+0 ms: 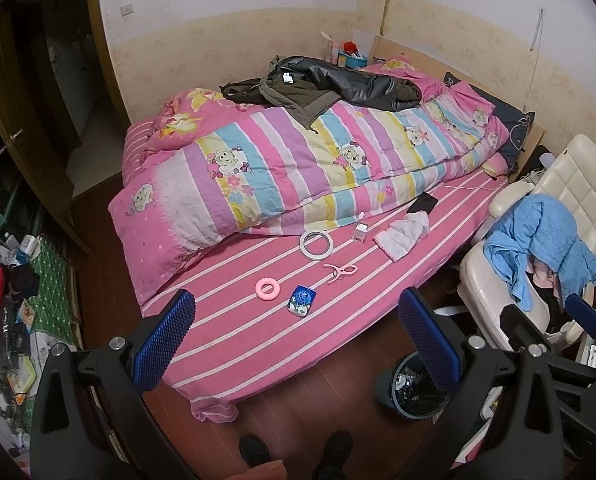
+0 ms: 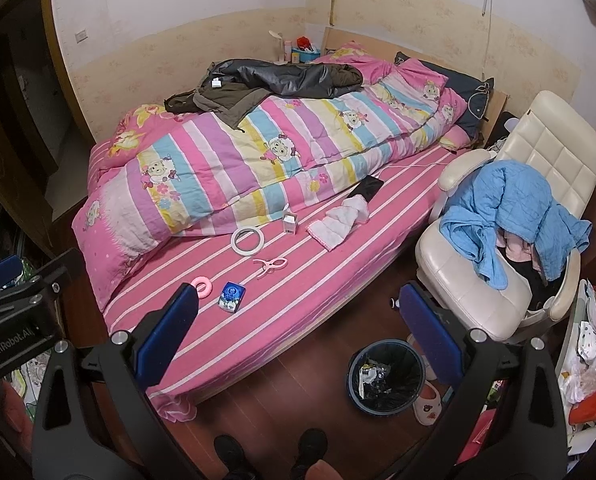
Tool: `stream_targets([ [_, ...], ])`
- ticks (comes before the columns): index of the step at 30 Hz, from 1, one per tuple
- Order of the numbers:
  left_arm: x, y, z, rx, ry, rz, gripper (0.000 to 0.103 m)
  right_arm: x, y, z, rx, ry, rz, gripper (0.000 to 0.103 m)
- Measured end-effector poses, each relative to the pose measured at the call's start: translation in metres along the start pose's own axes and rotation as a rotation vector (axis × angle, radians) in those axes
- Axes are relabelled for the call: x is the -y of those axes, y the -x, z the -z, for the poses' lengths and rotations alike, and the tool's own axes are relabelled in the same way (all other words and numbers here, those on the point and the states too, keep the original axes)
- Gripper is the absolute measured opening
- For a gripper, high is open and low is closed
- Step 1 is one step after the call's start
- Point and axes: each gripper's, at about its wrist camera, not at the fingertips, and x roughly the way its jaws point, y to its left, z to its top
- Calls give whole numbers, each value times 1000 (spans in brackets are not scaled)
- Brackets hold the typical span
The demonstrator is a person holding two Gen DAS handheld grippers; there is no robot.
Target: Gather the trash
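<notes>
On the pink striped bed sheet (image 1: 258, 332) (image 2: 298, 308) lie a blue wrapper (image 1: 301, 299) (image 2: 231, 297), a pink ring (image 1: 267, 289) (image 2: 203, 285), a pink clip (image 1: 339, 272) (image 2: 271, 265), a white tape ring (image 1: 314, 243) (image 2: 247, 241), a small white carton (image 1: 360, 232) (image 2: 289, 222) and a crumpled white cloth (image 1: 404, 232) (image 2: 344, 220). A dark bin (image 1: 412, 390) (image 2: 385, 378) with a black liner stands on the floor by the bed. My left gripper (image 1: 296, 346) and right gripper (image 2: 298, 330) both hang open and empty above the bed's near edge.
A striped quilt (image 1: 298, 160) (image 2: 238, 168) with a dark jacket (image 1: 326, 84) (image 2: 266, 80) covers the bed's far side. A cream chair (image 1: 538, 248) (image 2: 510, 216) holding blue clothing stands on the right. Clutter lines the left floor (image 1: 22, 280). A person's shoes (image 2: 270, 454) are below.
</notes>
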Motion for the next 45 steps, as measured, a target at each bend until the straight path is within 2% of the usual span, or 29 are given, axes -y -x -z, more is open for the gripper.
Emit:
stream_targets([
  [45,6,-9,-1,-7,-2,-20,99,10,-5,-4,0,2,1,99],
])
